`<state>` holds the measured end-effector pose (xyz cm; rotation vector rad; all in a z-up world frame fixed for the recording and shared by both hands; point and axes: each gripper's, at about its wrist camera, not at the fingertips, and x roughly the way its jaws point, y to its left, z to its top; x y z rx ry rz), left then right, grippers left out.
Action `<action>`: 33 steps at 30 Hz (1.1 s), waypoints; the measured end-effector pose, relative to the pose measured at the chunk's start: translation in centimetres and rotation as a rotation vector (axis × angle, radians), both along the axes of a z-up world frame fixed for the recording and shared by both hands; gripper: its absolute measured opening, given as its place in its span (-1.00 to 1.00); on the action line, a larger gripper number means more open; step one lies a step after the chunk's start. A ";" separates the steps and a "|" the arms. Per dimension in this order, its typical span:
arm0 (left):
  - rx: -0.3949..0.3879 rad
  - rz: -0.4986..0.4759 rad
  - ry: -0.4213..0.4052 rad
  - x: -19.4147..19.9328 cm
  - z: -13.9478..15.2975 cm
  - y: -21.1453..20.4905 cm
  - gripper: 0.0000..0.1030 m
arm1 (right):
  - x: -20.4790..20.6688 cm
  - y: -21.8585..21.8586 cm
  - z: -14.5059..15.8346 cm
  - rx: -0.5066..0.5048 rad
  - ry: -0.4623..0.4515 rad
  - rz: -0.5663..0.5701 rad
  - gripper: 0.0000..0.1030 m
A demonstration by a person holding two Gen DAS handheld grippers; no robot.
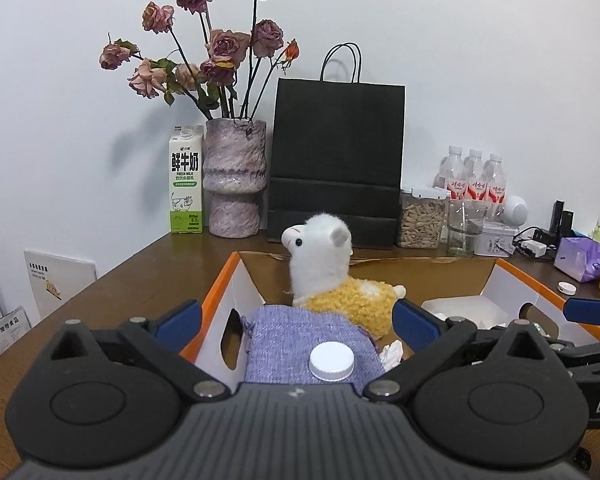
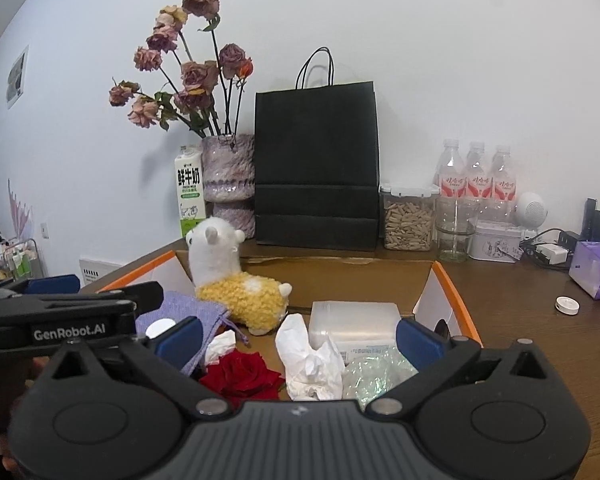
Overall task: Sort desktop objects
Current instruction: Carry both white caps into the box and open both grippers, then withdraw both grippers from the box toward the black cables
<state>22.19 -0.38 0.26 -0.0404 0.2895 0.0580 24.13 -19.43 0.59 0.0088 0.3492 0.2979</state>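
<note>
An open cardboard box (image 1: 220,300) (image 2: 448,292) with orange edges sits on the brown desk. Inside are a white and yellow alpaca plush (image 1: 340,280) (image 2: 240,288), a purple knitted cloth (image 1: 300,340) (image 2: 184,308) with a white cap (image 1: 332,360) on it, a red rose (image 2: 240,376), crumpled white tissue (image 2: 308,360), a clear plastic case (image 2: 352,320) and shiny film (image 2: 376,372). My left gripper (image 1: 296,320) is open above the cloth and cap. My right gripper (image 2: 300,336) is open above the tissue, empty. The left gripper also shows in the right wrist view (image 2: 60,316).
Along the wall stand a milk carton (image 1: 186,180), a vase of dried roses (image 1: 236,176), a black paper bag (image 1: 336,160), a jar of seeds (image 1: 420,220), a glass (image 1: 464,228), water bottles (image 1: 474,176) and a tin (image 1: 494,240). A purple tissue pack (image 2: 596,268) and small white lid (image 2: 567,305) lie right.
</note>
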 end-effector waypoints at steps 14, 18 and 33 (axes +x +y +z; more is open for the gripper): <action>-0.002 0.009 0.002 -0.2 -0.3 0.2 1.00 | -0.5 0.0 0.1 0.003 -0.017 0.000 1.00; -0.008 0.010 -0.001 -0.4 0.0 0.1 1.00 | -0.6 -0.2 0.3 0.001 -0.016 -0.012 1.00; 0.008 -0.035 -0.015 -3.7 1.7 -0.5 1.00 | -3.7 -0.5 1.4 -0.057 -0.016 -0.001 1.00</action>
